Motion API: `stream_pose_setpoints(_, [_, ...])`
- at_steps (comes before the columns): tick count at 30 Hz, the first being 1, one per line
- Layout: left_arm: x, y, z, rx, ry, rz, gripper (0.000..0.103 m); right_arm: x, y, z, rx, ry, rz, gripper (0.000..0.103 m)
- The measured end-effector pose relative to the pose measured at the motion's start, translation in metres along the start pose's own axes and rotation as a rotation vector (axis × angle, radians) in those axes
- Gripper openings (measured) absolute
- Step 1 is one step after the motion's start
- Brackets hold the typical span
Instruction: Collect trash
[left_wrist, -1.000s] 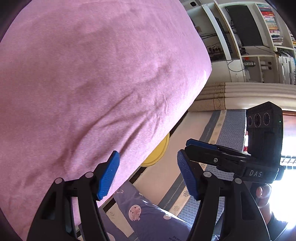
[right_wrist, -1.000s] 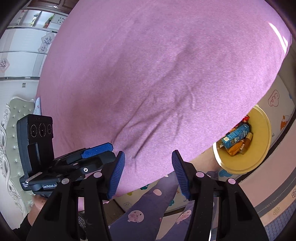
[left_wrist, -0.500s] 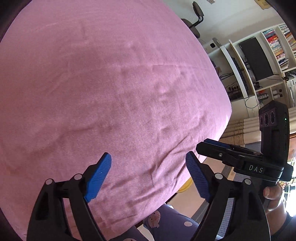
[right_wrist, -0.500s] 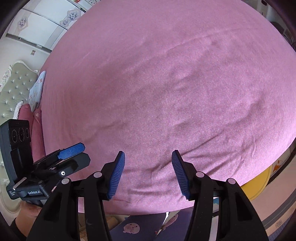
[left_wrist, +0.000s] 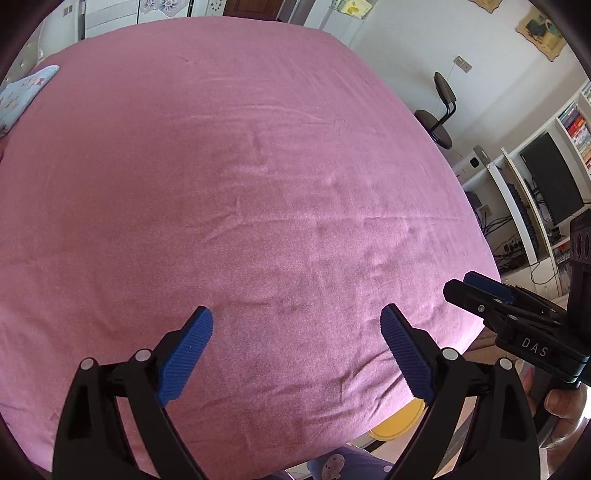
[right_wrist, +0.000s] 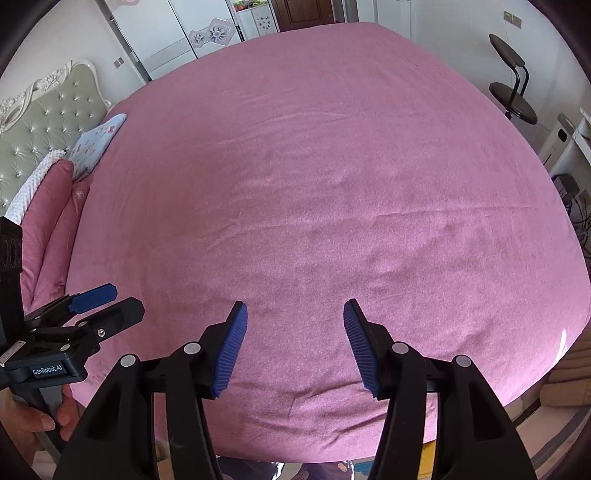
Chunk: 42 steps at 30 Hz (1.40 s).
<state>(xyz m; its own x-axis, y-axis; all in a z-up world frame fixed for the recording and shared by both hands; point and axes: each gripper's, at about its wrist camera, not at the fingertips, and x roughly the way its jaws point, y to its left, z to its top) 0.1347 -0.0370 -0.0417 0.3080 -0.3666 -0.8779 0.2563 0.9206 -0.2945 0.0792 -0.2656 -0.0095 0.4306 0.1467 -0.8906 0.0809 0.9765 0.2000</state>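
A pink bedsheet (left_wrist: 258, 203) fills both views; it also shows in the right wrist view (right_wrist: 314, 184). I see no trash on it. My left gripper (left_wrist: 297, 350) is open and empty above the bed's near edge. My right gripper (right_wrist: 295, 347) is open and empty over the same edge. Each gripper shows in the other's view, the right one (left_wrist: 491, 299) at right, the left one (right_wrist: 96, 306) at left. A sliver of the yellow bin (left_wrist: 397, 424) shows below the bed edge in the left wrist view; its contents are hidden.
A padded headboard (right_wrist: 44, 122), pink pillows (right_wrist: 48, 206) and a light blue pillow (right_wrist: 96, 142) lie at the far left. A black chair (right_wrist: 513, 85) stands at the far right. Shelves with a monitor (left_wrist: 550, 177) line the right wall.
Both grippers have tilted up from the floor and the yellow bin to face across the bed. The bin with its trash has dropped almost out of view. Both stay open.
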Motion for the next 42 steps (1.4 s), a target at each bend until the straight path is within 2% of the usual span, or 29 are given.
stream_pose_setpoints(6, [-0.019,0.000,0.000,-0.062,-0.059,0.061,0.094,-0.009,0.007,0.008,-0.056,-0.010,0.014,0.055])
stream_pose_setpoints(15, [-0.040,0.000,0.004,-0.123,-0.103,0.152,0.094,-0.021,0.016,0.015,-0.113,-0.029,0.030,0.061])
stream_pose_setpoints(18, [-0.045,0.000,0.005,-0.134,-0.116,0.184,0.094,-0.022,0.017,0.016,-0.116,-0.035,0.037,0.069])
stream_pose_setpoints(22, [-0.055,0.001,0.004,-0.142,-0.137,0.239,0.095,-0.024,0.017,0.020,-0.117,-0.035,0.046,0.069])
stream_pose_setpoints(27, [-0.073,0.000,0.006,-0.153,-0.195,0.250,0.098,-0.024,0.017,0.022,-0.129,-0.033,0.049,0.069])
stream_pose_setpoints(35, [-0.088,0.004,0.017,-0.190,-0.245,0.216,0.098,-0.024,0.020,0.020,-0.137,-0.031,0.049,0.070])
stream_pose_setpoints(42, [-0.088,0.007,0.022,-0.188,-0.264,0.263,0.099,-0.024,0.016,0.019,-0.129,-0.031,0.043,0.070])
